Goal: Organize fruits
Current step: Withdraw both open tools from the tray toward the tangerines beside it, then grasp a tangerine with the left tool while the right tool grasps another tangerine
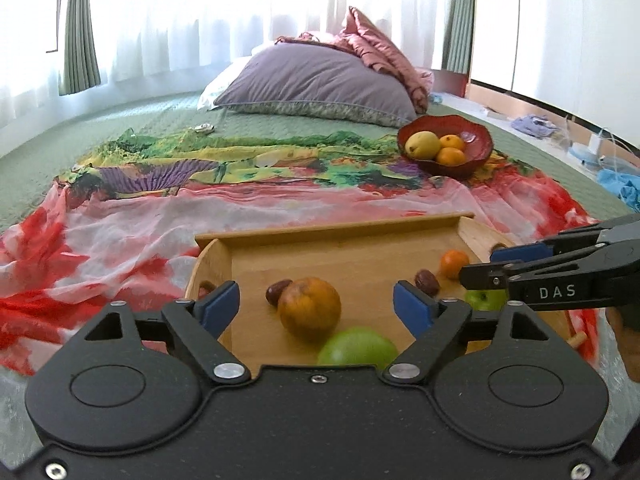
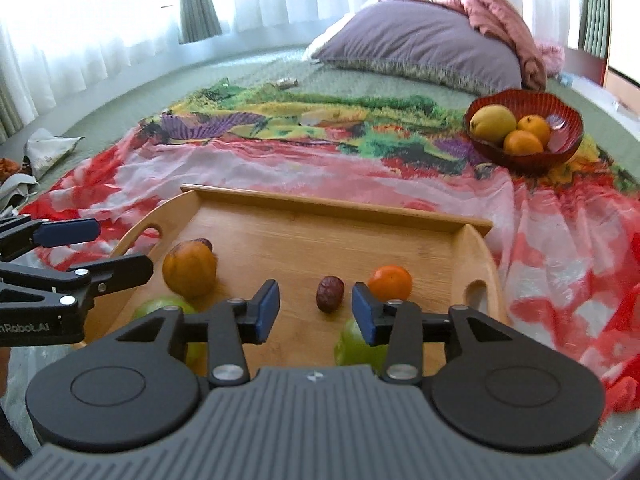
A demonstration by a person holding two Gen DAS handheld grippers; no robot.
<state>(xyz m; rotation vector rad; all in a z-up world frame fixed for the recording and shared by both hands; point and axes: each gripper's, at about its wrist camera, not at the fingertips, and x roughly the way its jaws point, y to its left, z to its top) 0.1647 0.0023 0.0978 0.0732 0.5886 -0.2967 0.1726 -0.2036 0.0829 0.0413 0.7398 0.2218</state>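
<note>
The wooden tray [image 2: 332,236] lies on the patterned cloth [image 1: 120,240] in front of me, and the red bowl [image 2: 568,120] with three fruits sits well beyond it. My left gripper [image 1: 316,306] is spread wide and empty around the big orange [image 1: 309,307]; my right gripper [image 2: 314,312] is also open and empty, with the date [image 2: 330,293] just ahead. A green apple [image 1: 356,346] touches the big orange, so closing carelessly could knock it rolling. The small orange [image 2: 390,282] sits near the right pad [image 2: 362,314] and could get nudged.
</note>
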